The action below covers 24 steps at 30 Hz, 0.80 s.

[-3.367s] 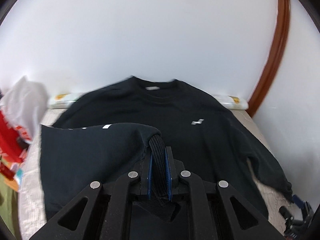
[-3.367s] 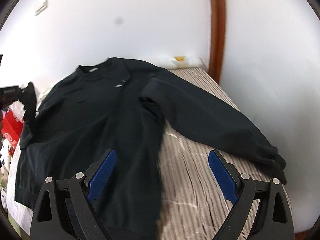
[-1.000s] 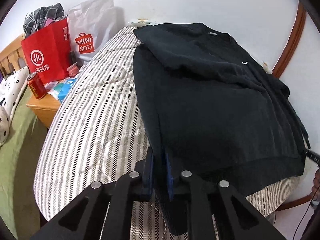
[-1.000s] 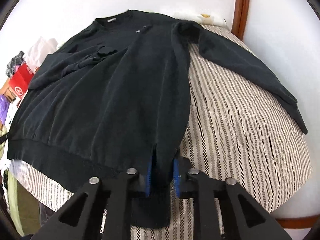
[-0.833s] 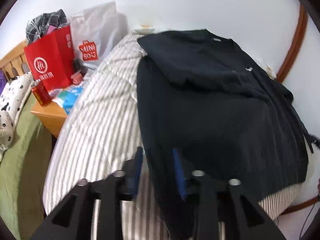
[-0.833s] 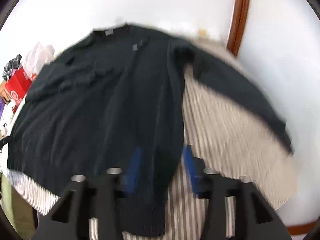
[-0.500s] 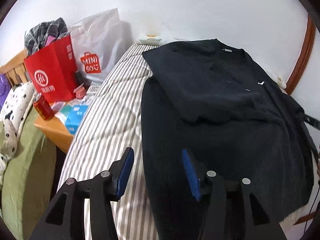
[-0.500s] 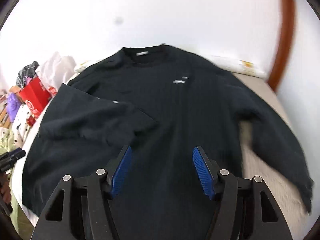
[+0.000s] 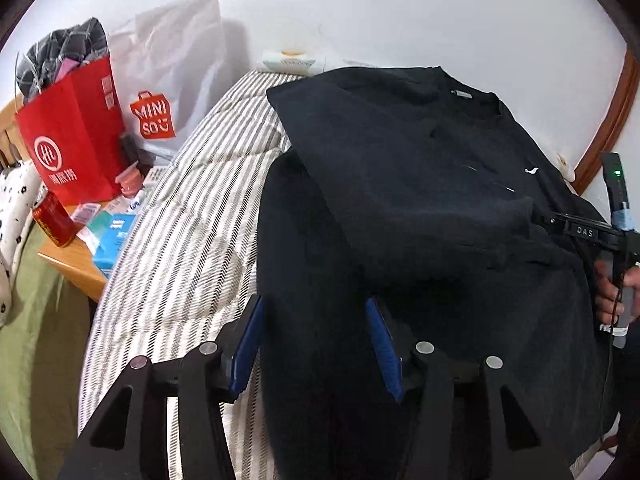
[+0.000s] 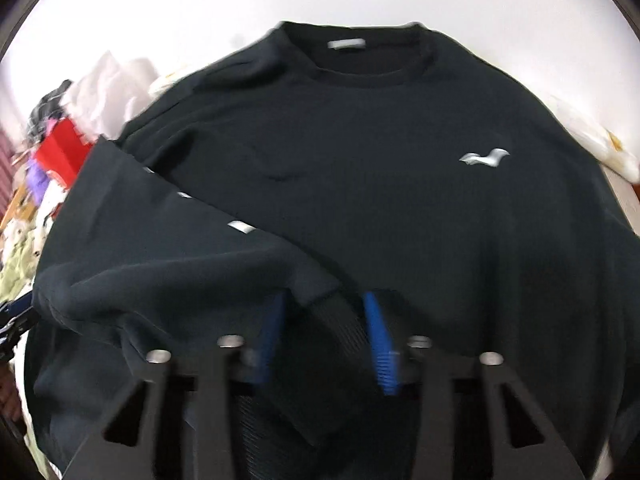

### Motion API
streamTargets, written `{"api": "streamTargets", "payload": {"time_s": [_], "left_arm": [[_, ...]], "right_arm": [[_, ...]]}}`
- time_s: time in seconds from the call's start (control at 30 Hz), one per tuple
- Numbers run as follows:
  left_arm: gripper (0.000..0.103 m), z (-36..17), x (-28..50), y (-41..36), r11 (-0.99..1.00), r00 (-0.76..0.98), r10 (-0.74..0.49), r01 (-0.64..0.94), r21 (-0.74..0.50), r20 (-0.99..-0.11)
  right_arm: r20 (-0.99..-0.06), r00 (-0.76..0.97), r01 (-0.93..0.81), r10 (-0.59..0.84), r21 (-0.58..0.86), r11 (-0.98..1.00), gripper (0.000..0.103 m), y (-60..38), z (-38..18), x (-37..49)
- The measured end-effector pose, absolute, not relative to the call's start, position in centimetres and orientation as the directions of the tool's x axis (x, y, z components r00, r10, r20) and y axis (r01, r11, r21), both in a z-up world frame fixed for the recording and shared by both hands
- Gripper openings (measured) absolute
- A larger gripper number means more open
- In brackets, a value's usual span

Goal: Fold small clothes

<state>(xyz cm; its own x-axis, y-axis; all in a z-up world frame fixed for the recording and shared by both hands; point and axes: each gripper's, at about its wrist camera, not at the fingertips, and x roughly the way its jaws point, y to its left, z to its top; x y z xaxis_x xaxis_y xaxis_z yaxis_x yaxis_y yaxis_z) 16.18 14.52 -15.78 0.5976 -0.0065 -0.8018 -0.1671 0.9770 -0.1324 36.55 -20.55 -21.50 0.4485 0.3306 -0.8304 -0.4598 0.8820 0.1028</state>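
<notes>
On the striped bed (image 9: 192, 216), a black sweater (image 9: 440, 208) lies face up, collar toward the wall, covering most of the mattress. Left sleeve (image 9: 384, 168) already folded across the chest; its ribbed cuff (image 10: 340, 320) ends near the sweater's middle. Other sleeve not clearly seen in either view, so cannot tell whether it is folded. Body not yet folded: hem end still spread flat toward the bed's foot. Judgement: early stage, one sleeve in, second sleeve and body folds probably left. Left gripper (image 9: 316, 340) hovers over the sweater's left side seam, jaws spread apart, nothing between them. Right gripper (image 10: 326, 336) sits at the sweater's middle, jaws parted with the cuff lying between the pads; view blurred, contact uncertain, looks unclamped. Beside the bed, left of the sweater: red bag (image 9: 68, 140), white Miniso bag (image 9: 168, 92), red can (image 9: 50, 220) on a wooden nightstand (image 9: 76, 264).
</notes>
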Motion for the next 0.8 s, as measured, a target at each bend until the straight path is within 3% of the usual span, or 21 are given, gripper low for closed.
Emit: {"api": "streamTargets", "payload": {"time_s": [0.07,0.2,0.3,0.6,0.73,0.8], "left_arm": [[0.049,-16.2,16.5,14.7,0.974,0.584,0.001,-0.183,-0.131,-0.812],[0.049,-16.5,16.6,15.0,0.971,0.571,0.021,-0.207,-0.118,-0.821],[0.049,-16.6,16.6,15.1,0.972,0.565,0.027,-0.206,-0.109,-0.824],[0.050,-16.5,16.6,14.7,0.974,0.560,0.035,-0.205,-0.097,-0.828],[0.050,-16.2,16.6,14.9,0.972,0.561,0.024,-0.205,-0.111,-0.827],[0.050,-16.0,16.8,14.9,0.973,0.565,0.029,-0.205,-0.106,-0.824]], "right_arm": [[-0.819,0.458,-0.477,0.347,0.103,0.873,0.014,-20.4,-20.9,36.7],[-0.758,0.521,-0.423,0.391,0.168,0.890,0.011,-23.3,-17.8,37.5],[-0.718,0.605,-0.357,0.344,0.142,0.923,0.010,-26.1,-15.3,38.2],[-0.747,0.637,-0.188,0.188,0.086,0.978,0.010,-31.6,-15.3,40.9],[-0.790,0.599,-0.159,0.130,0.041,0.986,0.011,-31.9,-16.7,40.7],[-0.791,0.606,-0.143,0.091,0.005,0.990,0.025,-31.9,-16.5,40.4]]}}
